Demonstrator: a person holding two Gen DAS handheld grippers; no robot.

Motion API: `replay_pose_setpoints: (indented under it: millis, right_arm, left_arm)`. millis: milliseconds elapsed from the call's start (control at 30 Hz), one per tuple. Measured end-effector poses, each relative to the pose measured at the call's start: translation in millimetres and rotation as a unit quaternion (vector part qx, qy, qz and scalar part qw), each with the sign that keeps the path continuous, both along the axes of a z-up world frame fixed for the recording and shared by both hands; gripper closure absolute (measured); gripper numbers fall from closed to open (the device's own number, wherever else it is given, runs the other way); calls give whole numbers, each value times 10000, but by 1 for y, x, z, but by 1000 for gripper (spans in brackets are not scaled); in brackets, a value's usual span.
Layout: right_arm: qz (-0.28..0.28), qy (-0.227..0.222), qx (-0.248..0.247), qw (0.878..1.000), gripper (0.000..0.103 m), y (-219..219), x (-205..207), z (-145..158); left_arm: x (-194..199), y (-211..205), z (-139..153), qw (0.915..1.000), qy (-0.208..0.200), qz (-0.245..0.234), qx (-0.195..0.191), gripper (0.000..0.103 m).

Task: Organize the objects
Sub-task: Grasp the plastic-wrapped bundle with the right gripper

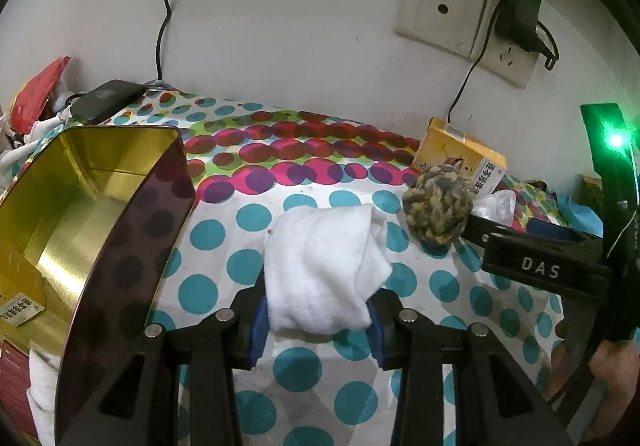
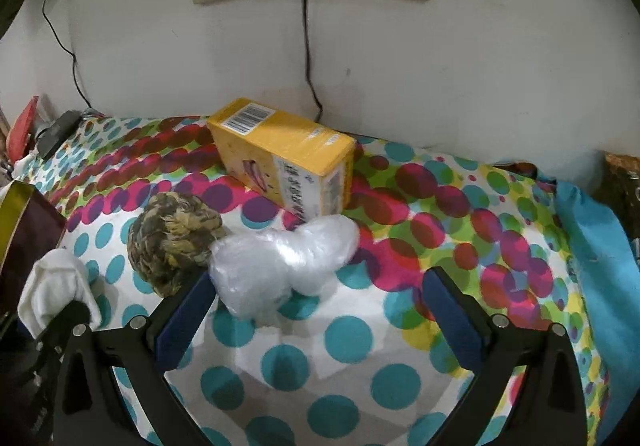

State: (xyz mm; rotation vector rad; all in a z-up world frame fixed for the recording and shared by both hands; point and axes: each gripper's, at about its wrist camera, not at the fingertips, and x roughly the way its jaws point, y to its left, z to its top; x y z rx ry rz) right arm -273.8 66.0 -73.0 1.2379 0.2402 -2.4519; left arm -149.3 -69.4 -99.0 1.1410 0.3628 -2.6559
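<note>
My left tongs [image 1: 318, 320] are clamped on the white sock roll [image 1: 324, 270], blue pads pressing both its sides; its long axis runs away from me toward the wall, just right of the open gold tin [image 1: 80, 182]. My right tongs [image 2: 316, 306] stand wide open with nothing gripped, the plastic wad [image 2: 280, 266] near the left pad. Yarn ball [image 2: 172, 242] touches the wad. Yellow box [image 2: 284, 158] lies flat, long axis slanting back-left toward the wall. All on the dotted bedsheet [image 2: 400, 346].

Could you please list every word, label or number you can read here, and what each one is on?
"DAS": white letters on the right tool's black body.
Yellow box: barcode and side print, too blurred to read.
Label inside the gold tin: too small to read.
</note>
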Motion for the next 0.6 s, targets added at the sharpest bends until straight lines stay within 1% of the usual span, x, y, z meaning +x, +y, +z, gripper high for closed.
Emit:
replay_pose_setpoints:
  millis: [67,100,133,167,267,300,333,467,600]
  right_arm:
    - [6,-51,-49,10000,14,-2,0,-2]
    - [42,-90,-174,9998,30,-2,0,-4]
    - [14,-79,-176,9998,43,-2,1,-4]
    - [-29,-24,-101,9999,45,-3,2,-3]
    - [24,-52,-177,9998,47,-1,3,-2]
    - [15,-46,-206,9998,49,0,4,-1]
    - [11,-44,-264,9996,58,3,5,-1]
    - [-38,-86,-520,9986,58,11,13,0]
    - [-15,59,-613,9981,58,14,32,4]
  left_arm:
    - [0,1,0,10000,-24,5,-11,63]
    - [0,1,0,10000,-30,9,-20,63]
    - [0,2,0,10000,-32,7,-30,63]
    - [-1,2,0,10000,-38,4,-48,63]
    - [-1,4,0,9999,-61,7,-109,63]
    - [-1,4,0,9999,-63,9,-120,63]
    - [-1,5,0,9999,-64,3,-132,63]
    - [-1,5,-1,9998,-74,-3,-165,63]
    - [-1,6,0,9997,-72,0,-227,63]
